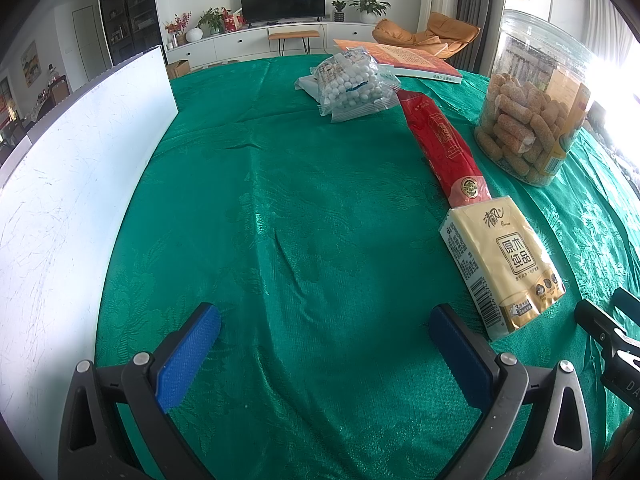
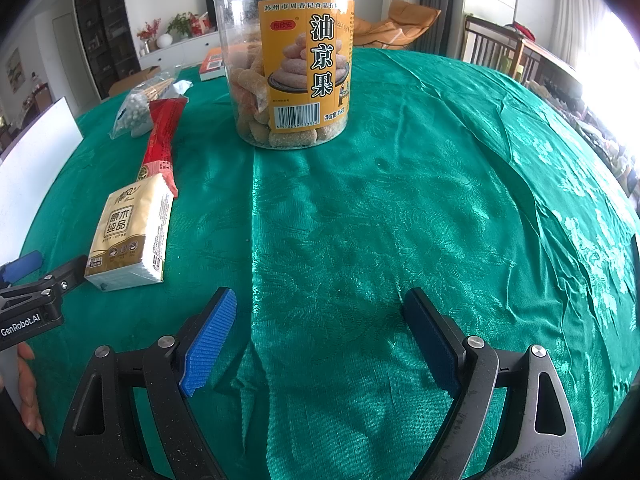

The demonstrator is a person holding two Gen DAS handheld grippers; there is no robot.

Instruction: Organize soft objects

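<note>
A cream tissue pack [image 1: 506, 264] lies on the green tablecloth [image 1: 300, 200], to the right of my left gripper [image 1: 324, 320], which is open and empty. Touching its far end is a long red packet [image 1: 440, 140], and beyond that a clear bag of white balls [image 1: 354, 84]. In the right wrist view the tissue pack [image 2: 130, 236] sits left of my right gripper [image 2: 320, 312], also open with nothing between its blue pads. The red packet [image 2: 162, 140] and the bag of balls [image 2: 134, 114] trail away behind it.
A clear jar of fried snacks [image 2: 286, 52] stands upright at the back, also seen at the right as the jar [image 1: 536, 112]. A white board [image 1: 68, 184] stands along the left edge. An orange book [image 1: 400, 58] lies at the far side. A hand [image 2: 28, 392] holds the left gripper.
</note>
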